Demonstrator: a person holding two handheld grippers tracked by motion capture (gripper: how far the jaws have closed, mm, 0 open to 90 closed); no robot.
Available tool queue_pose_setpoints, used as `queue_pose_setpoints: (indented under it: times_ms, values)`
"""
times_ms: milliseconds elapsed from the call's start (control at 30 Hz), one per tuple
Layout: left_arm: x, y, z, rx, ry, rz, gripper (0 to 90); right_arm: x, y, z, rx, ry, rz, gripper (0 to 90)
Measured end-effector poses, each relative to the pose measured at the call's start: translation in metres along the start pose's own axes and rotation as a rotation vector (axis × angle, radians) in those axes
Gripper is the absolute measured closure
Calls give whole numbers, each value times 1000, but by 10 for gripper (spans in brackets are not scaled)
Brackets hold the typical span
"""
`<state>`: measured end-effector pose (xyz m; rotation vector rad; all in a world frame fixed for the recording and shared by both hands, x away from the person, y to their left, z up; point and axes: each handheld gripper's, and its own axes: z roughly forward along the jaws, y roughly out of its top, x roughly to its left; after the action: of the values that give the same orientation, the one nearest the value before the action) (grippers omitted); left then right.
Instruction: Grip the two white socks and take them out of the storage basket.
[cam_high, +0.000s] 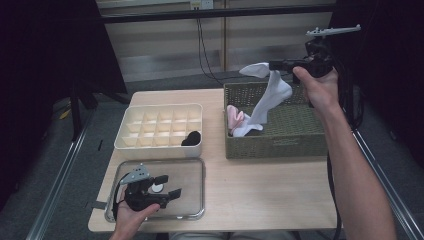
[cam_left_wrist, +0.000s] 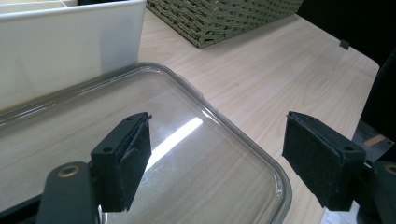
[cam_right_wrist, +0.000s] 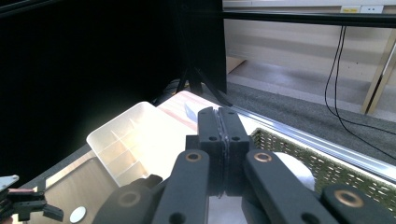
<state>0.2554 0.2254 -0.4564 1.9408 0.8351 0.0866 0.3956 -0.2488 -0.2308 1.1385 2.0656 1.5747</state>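
Observation:
A white sock (cam_high: 270, 95) hangs from my right gripper (cam_high: 272, 65), which is shut on its upper end above the green woven basket (cam_high: 280, 145). The sock's lower end still reaches down into the basket beside a pink sock (cam_high: 234, 118). In the right gripper view the jaws (cam_right_wrist: 223, 121) are pressed together on a thin edge of white fabric, and the sock (cam_right_wrist: 292, 170) bulges below them. My left gripper (cam_high: 169, 186) rests open over a clear plastic lid (cam_high: 190, 170) at the front left. Nothing is between its pads (cam_left_wrist: 128, 154) above the lid (cam_left_wrist: 224, 186).
A cream divided organiser (cam_high: 160, 145) stands left of the basket, with a black sock (cam_high: 191, 138) in its front right compartment. Bare wooden tabletop (cam_high: 265, 190) lies in front of the basket. Beyond the table's back edge are cables and a dark stand.

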Motion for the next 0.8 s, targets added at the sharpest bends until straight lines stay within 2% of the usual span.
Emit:
queue_pose_setpoints:
  times_ms: [133,167,233,267,467,500,800]
  values:
    - [-1,4,1,5,2,8,242,7,3,-5,-17,10,7,892]
    - [-4,7,1,-3,12,26,241,12,5,-9,-18,12,-1,892]
    - [-6,10,2,-7,13,36,241,13,6,-10,-20,13,0,892]
    - [-8,14,2,-6,2,48,241,17,6,-15,-30,20,-5,892]
    - [-8,26,9,-1,-10,55,250,26,2,-27,-43,26,0,892]
    - [-9,32,13,4,5,82,250,27,1,-29,-47,29,0,892]
    - [-7,41,23,-2,-3,86,268,42,-11,-46,-72,38,-17,892]
